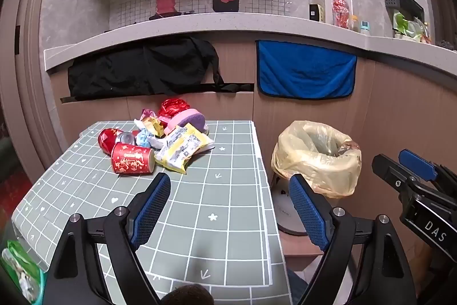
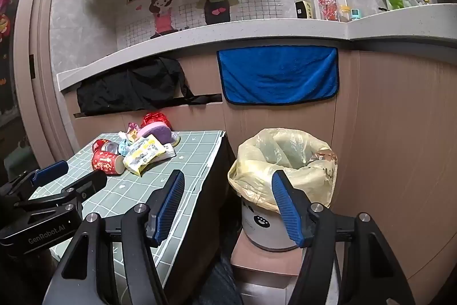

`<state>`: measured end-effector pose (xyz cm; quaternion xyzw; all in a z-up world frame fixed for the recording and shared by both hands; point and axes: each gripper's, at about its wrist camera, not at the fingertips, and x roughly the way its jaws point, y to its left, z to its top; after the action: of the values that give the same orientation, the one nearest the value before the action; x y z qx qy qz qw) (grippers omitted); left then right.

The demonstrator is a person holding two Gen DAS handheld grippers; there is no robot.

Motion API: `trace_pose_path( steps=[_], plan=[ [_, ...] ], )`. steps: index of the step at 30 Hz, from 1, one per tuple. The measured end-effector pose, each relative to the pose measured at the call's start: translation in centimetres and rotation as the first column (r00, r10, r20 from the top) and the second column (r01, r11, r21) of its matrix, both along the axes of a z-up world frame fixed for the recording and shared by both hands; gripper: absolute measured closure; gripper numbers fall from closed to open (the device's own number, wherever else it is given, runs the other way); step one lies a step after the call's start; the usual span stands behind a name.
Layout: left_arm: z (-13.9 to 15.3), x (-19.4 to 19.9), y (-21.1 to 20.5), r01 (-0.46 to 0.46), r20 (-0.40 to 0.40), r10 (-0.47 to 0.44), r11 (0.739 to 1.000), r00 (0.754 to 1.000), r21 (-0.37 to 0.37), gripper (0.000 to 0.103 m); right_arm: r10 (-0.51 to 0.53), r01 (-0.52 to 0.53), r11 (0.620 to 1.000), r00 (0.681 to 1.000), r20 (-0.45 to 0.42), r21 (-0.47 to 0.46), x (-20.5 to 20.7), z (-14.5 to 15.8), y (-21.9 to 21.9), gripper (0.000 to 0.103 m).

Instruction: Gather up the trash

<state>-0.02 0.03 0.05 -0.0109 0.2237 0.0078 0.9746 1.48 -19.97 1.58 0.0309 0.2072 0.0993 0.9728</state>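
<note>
Trash pile [image 1: 155, 140] at the table's [image 1: 228, 219] far-left corner: red paper cup [image 1: 132, 158], yellow wrapper [image 1: 182, 147], crushed can part-hidden behind. Lined bin [image 2: 285, 170] just beside the table's right edge, contents unclear. Left gripper [image 1: 230, 207] and right gripper [image 2: 227, 205]: fingers spread, empty

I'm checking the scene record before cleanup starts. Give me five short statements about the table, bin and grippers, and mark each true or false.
1. The left gripper holds nothing. True.
2. The red cup stands upright. False: it lies on its side.
3. The bin has a yellowish bag as liner. True.
4. The trash is spread over the whole table. False: it sits in one pile at the far end.
5. The right gripper is shut on a wrapper. False: it is open and empty.
</note>
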Motion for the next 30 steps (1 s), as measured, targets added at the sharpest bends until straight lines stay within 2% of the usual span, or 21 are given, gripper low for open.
trace_pose_path(
  steps=[1, 5, 30],
  plan=[
    [-0.01, 0.11, -0.21, 0.000, -0.012, 0.001, 1.000, 1.000, 0.023, 0.018, -0.002, 0.002, 1.000, 1.000, 0.002, 0.001, 0.06, 0.02, -0.08, 0.042],
    [-0.03, 0.10, -0.12, 0.000, -0.006, 0.000, 1.000, 1.000, 0.006, 0.018, 0.003, -0.003, 1.000, 1.000, 0.017, -0.022, 0.18, 0.07, 0.01, 0.042],
    [0.15, -0.02, -0.09, -0.002, 0.010, 0.002, 1.000, 1.000, 0.001, 0.018, 0.001, -0.001, 1.000, 1.000, 0.012, -0.018, -0.02, 0.12, 0.31, 0.042]
  ],
)
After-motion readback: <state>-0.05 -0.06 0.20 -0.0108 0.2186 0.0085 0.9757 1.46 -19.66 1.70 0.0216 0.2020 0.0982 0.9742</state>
